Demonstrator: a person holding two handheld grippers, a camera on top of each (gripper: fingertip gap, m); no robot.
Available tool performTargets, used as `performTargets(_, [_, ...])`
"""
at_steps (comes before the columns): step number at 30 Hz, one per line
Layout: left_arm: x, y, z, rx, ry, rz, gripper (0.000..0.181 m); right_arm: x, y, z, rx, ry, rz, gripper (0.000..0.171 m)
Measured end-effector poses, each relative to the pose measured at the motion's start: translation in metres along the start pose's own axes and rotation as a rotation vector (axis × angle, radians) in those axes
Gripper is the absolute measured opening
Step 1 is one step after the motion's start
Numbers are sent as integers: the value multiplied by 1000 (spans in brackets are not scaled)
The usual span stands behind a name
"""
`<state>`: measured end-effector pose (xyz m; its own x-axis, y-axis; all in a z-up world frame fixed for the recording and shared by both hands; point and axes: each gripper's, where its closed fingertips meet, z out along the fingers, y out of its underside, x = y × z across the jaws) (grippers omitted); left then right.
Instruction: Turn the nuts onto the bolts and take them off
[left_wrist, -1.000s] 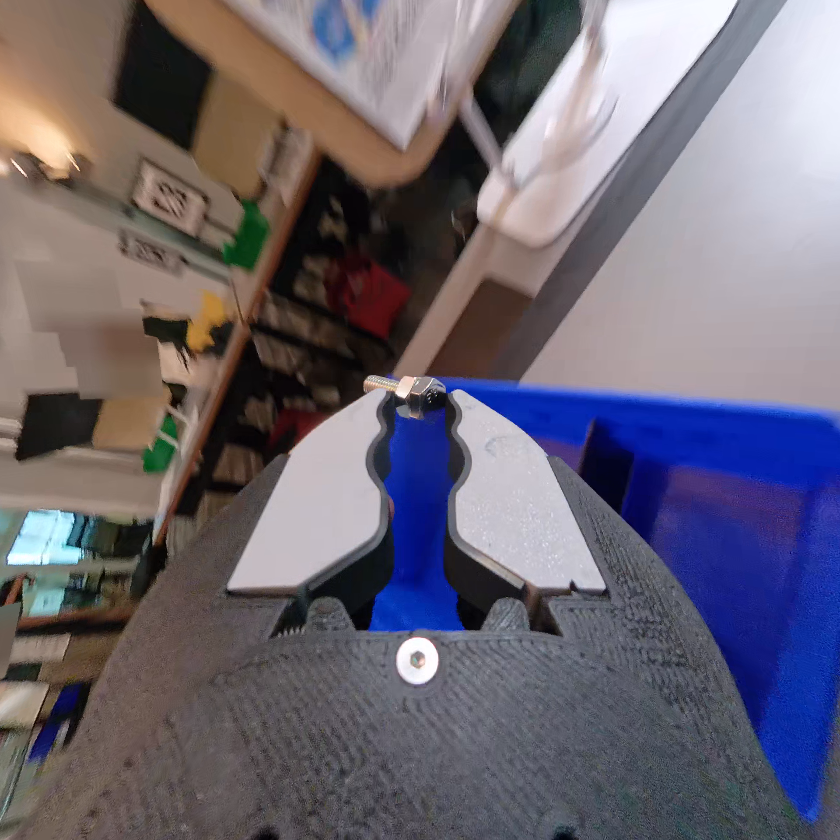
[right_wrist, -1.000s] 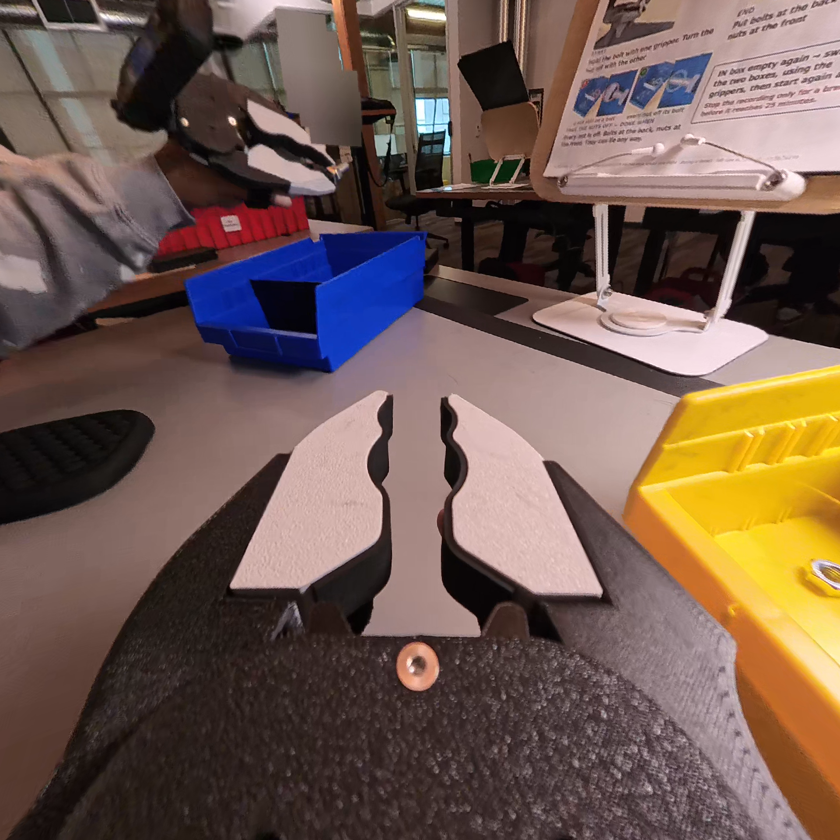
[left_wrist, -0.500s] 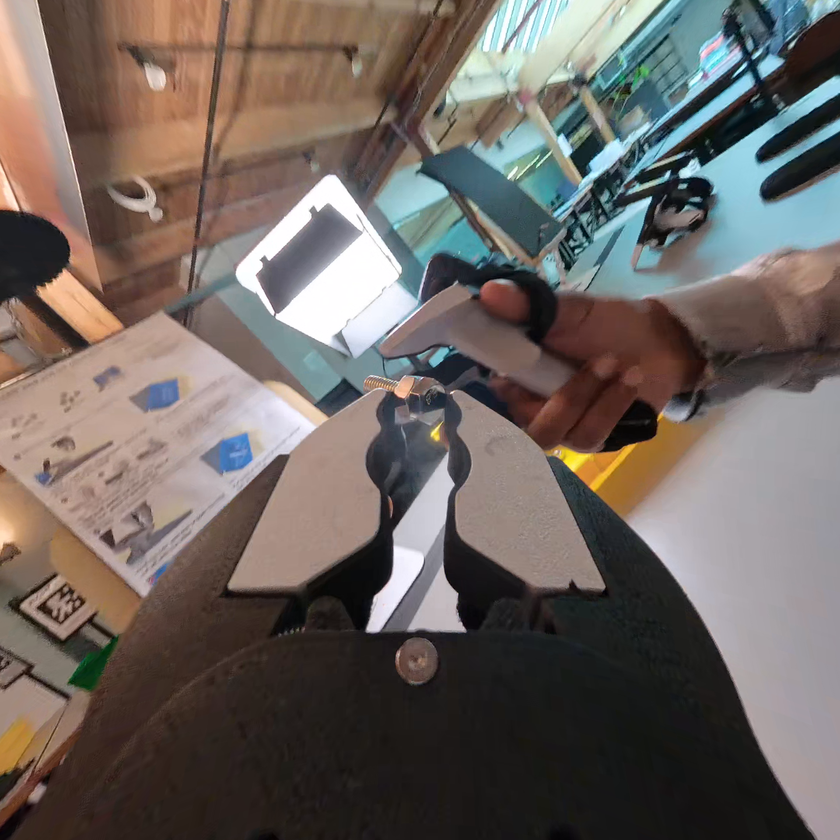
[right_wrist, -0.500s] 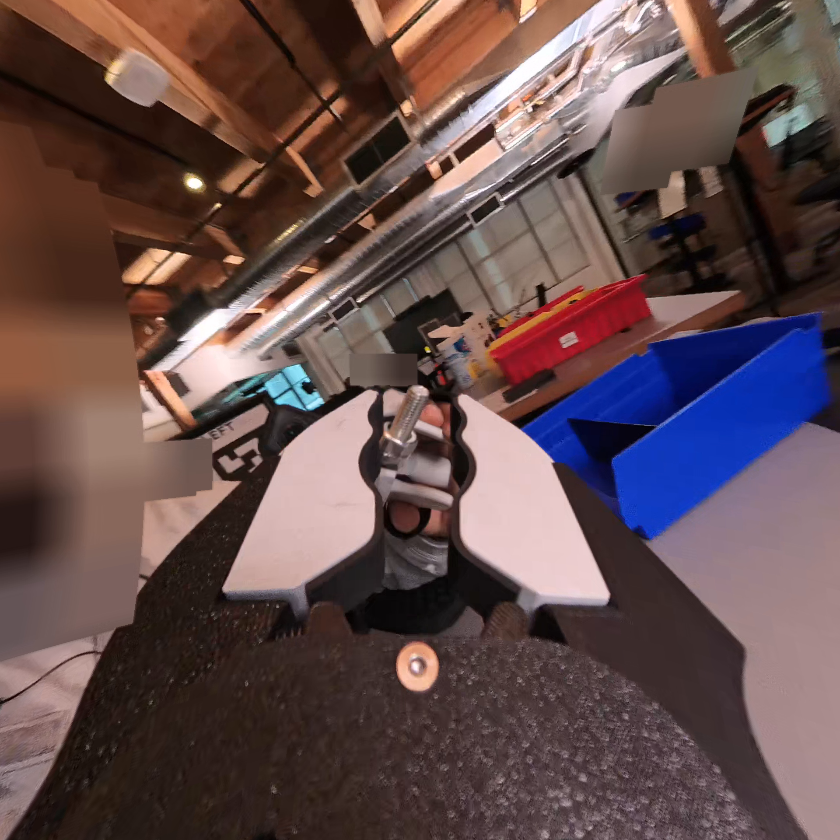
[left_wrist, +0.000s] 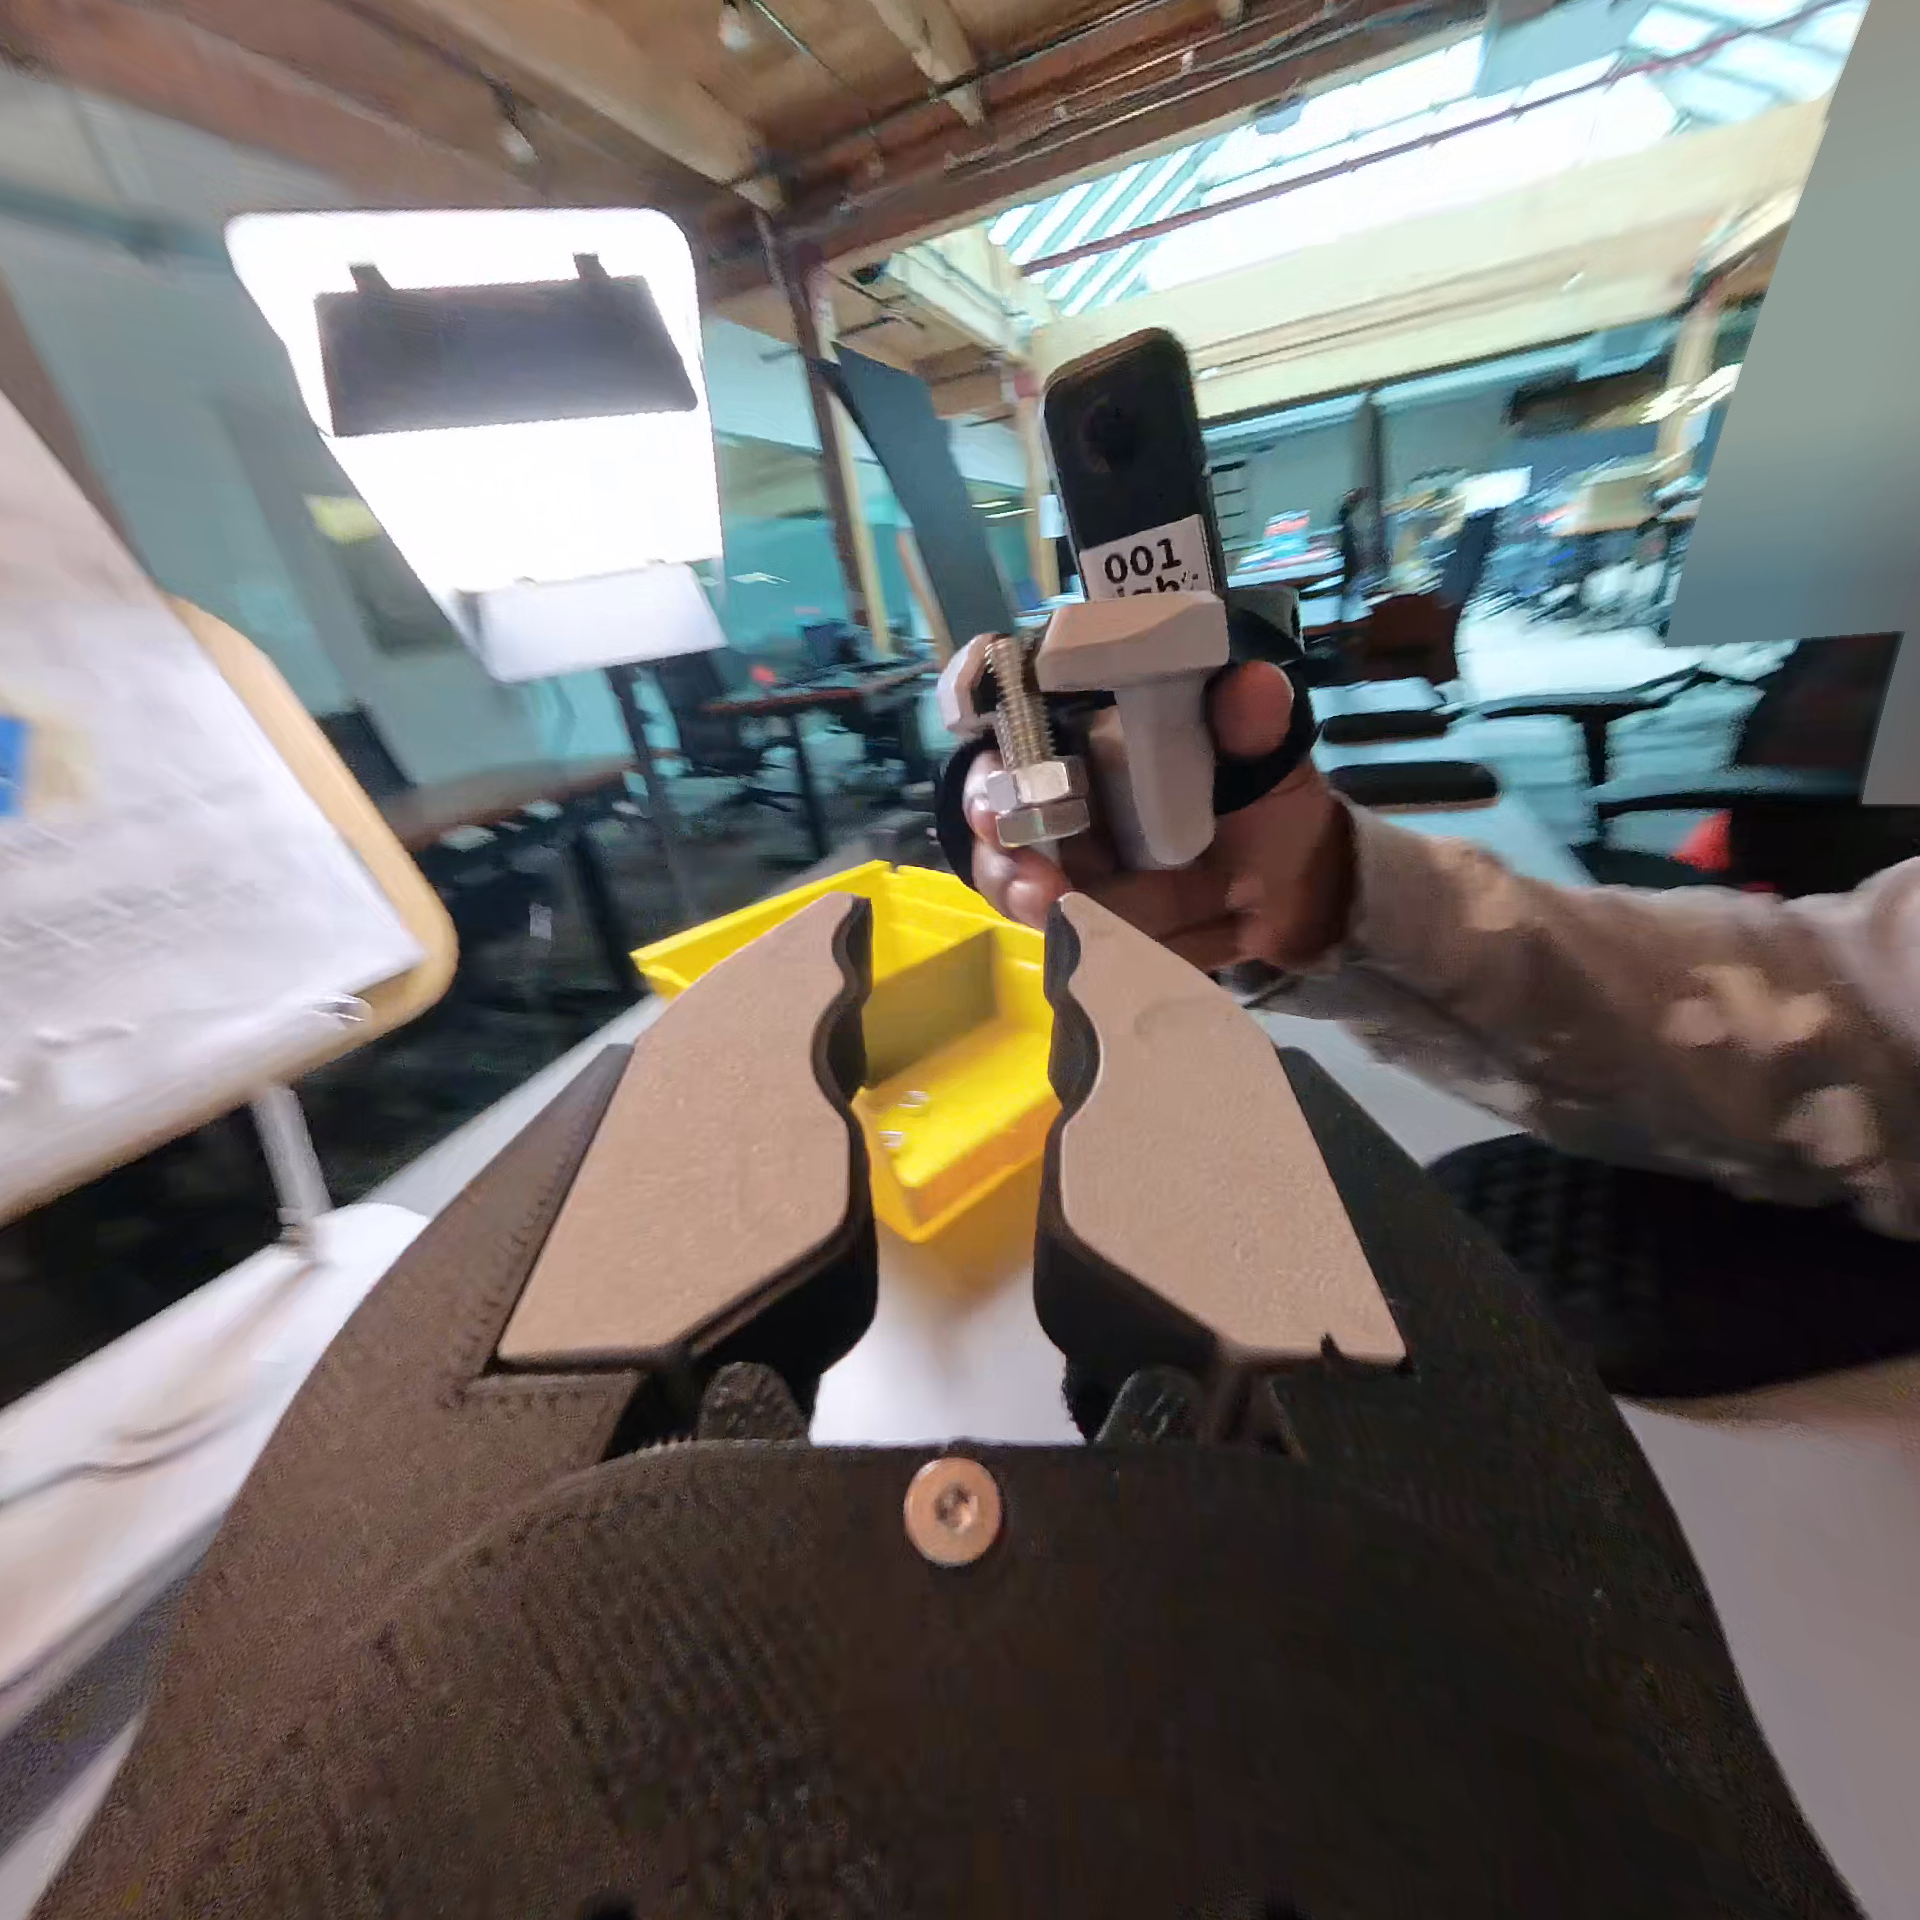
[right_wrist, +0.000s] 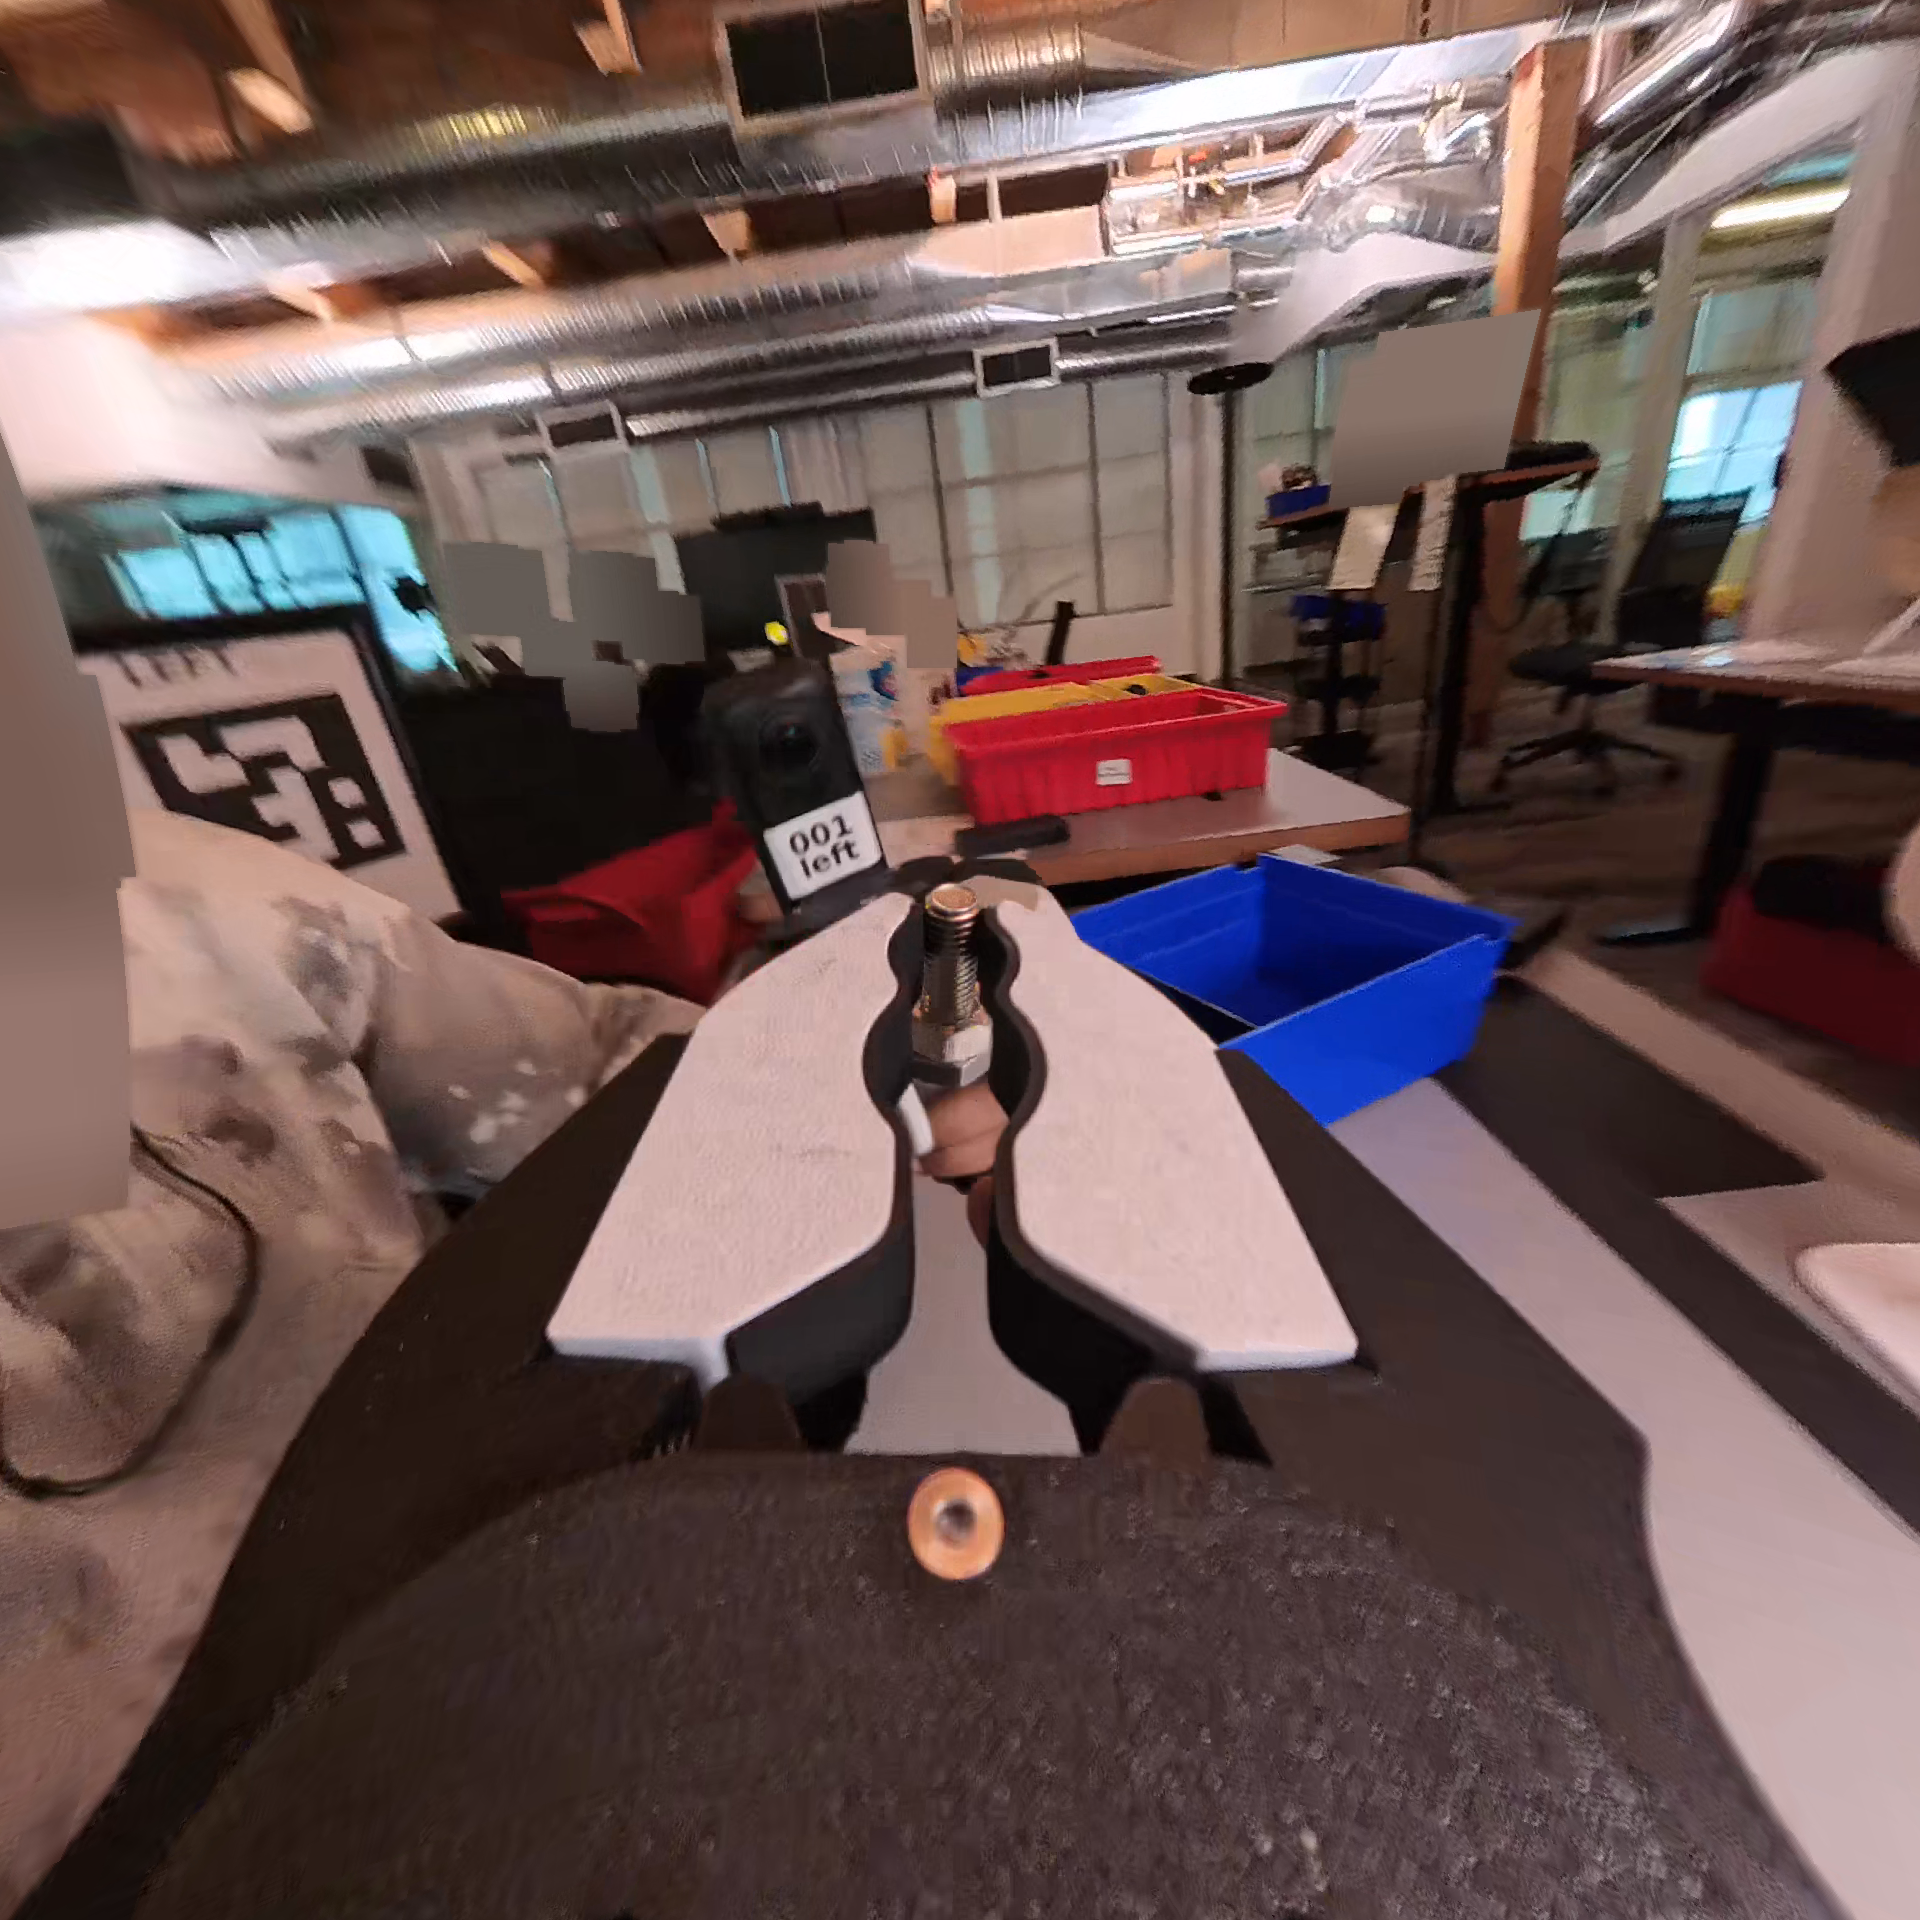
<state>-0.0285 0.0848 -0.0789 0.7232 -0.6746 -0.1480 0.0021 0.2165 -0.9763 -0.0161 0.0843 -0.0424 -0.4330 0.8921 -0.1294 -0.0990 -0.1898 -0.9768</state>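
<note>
Right gripper (right_wrist: 954, 925) clamped on an upright bolt (right_wrist: 948, 971) carrying a nut (right_wrist: 945, 1042); left gripper (left_wrist: 954, 914), jaws parted and empty, facing a yellow bin (left_wrist: 966, 1132)

Blurred by motion: paper sheet (left_wrist: 156, 894) left of the yellow bin (left_wrist: 935, 1132), writing unreadable. Tiny glints inside that bin, too small to identify. Bolt (right_wrist: 951, 982) head concealed low between right gripper (right_wrist: 951, 925) fingers; nut (right_wrist: 948, 1039) partly masked.
</note>
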Motion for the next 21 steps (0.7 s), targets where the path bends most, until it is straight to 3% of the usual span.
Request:
performTargets(3, [12, 6, 3, -29, 141, -182, 35, -4, 0, -1, -30, 64, -170, 9])
performTargets(6, [21, 7, 6, -24, 193, -259, 36, -6, 7, 4, -45, 65, -207, 9])
performTargets(13, [19, 13, 5, -49, 154, -215, 18, -5, 21, 15, -68, 52, -195, 9])
performTargets(21, [15, 17, 6, -36, 133, -232, 18, 0, 25, 15, -85, 75, -189, 9])
